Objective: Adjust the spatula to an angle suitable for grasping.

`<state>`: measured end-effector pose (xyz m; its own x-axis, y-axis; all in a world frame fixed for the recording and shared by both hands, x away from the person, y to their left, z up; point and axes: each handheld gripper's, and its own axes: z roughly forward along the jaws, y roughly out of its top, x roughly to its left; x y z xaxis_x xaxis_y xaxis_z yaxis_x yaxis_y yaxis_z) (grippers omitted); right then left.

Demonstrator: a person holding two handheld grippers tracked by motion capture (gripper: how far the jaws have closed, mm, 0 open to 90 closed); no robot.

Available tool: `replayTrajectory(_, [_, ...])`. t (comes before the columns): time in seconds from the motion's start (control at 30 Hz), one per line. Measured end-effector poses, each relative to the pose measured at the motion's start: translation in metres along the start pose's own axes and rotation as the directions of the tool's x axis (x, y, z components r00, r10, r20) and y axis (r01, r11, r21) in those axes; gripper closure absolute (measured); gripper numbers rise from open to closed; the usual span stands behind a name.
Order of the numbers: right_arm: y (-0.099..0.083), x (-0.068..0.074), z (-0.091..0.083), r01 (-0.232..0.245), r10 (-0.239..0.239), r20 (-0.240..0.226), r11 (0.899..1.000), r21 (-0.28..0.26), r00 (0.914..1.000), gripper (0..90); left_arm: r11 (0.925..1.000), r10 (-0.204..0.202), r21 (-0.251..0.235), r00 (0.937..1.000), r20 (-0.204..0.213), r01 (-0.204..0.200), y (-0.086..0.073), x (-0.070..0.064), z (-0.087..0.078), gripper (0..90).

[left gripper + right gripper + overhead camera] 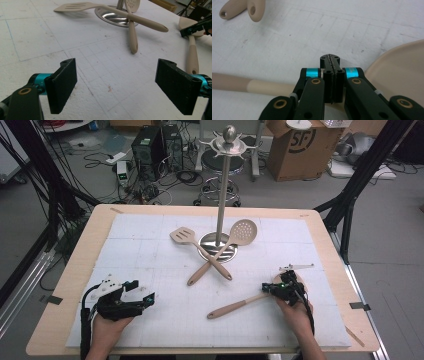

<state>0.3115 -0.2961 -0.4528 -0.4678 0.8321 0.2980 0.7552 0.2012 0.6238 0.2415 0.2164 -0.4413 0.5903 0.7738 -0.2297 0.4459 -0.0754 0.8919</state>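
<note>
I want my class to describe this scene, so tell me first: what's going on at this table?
A person works at a table with a hand-held gripper in each hand. The right hand-held gripper has its jaws shut, sitting over the neck of a beige spoon that lies flat. The left hand-held gripper hovers open above the white mat, holding nothing. A slotted turner and a skimmer lie crossed at the base of a metal utensil stand.

Three beige utensils: one slotted turner, one skimmer, one spoon; one metal stand at upper centre.
</note>
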Motion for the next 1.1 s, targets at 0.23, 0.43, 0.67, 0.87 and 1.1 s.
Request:
replayTrajectory(0.23, [-0.005,-0.006,-0.007,-0.020,0.020,-0.002,1.000,-0.008,0.9998,90.0,1.0000,0.000,-0.001,1.0000,0.001,0.000,0.000,-0.001,0.000,18.4])
replayTrajectory(0.43, [-0.010,-0.010,-0.009,-0.042,0.041,-0.009,0.999,-0.034,0.9991,90.0,1.0000,0.000,0.000,1.0000,0.002,0.000,0.000,-0.001,0.000,18.4])
replayTrajectory(0.67, [-0.013,-0.012,-0.013,-0.050,0.050,-0.010,0.998,-0.040,0.9987,90.0,1.0000,0.000,-0.003,1.0000,0.003,0.000,0.000,-0.001,0.000,18.5])
replayTrajectory(0.87, [-0.020,-0.014,-0.019,-0.069,0.069,-0.004,0.996,-0.056,0.9976,90.0,1.0000,0.005,0.001,1.0000,0.006,-0.005,0.000,-0.002,0.002,18.6])
replayTrajectory(1.1, [-0.025,-0.017,-0.025,-0.072,0.072,0.003,0.995,-0.062,0.9974,90.0,1.0000,0.007,0.005,0.9999,0.015,-0.007,0.001,-0.002,0.003,19.7])
